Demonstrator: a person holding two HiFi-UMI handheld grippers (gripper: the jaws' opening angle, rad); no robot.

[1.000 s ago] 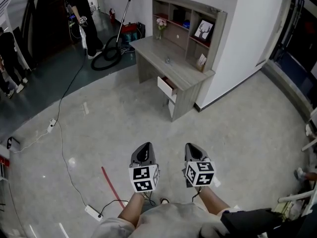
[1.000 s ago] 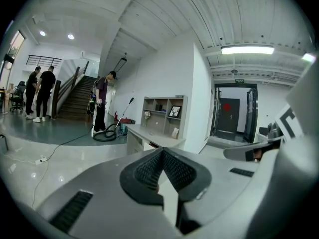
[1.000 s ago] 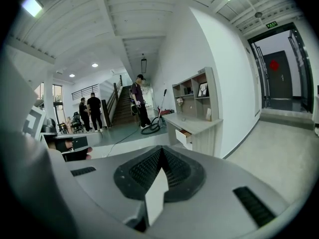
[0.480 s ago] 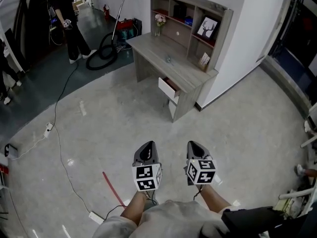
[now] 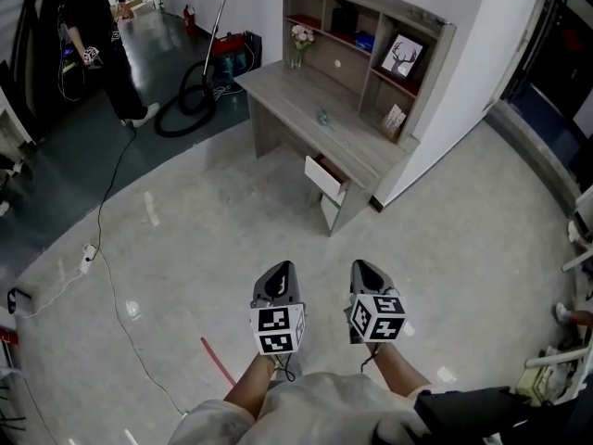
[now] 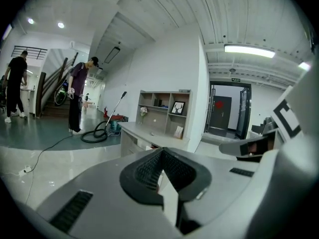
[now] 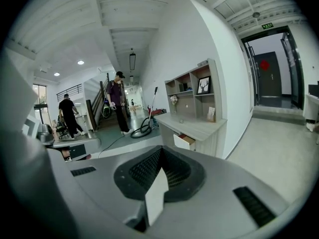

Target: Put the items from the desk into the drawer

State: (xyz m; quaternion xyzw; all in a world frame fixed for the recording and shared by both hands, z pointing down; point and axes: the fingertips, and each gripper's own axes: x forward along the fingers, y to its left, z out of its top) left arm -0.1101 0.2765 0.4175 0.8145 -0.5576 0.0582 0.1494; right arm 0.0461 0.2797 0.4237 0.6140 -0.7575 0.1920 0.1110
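- Both grippers are clenched on nothing. The left gripper and right gripper each show their pads pressed together in their own views, with no item between.
- They hang side by side over the floor, well apart from the desk, which lies straight ahead of both.
- The desk's long axis runs from far left to near right. The drawer stands part open in its front, close to the near-right end.
- The task's things sit on the desktop: a small item near the middle, a vase at the far-left back corner, and a card at the back by the right end.
- The drawer falls about between the two grippers' lines, so neither hand looks clearly nearer. The next move likely has to close that gap.
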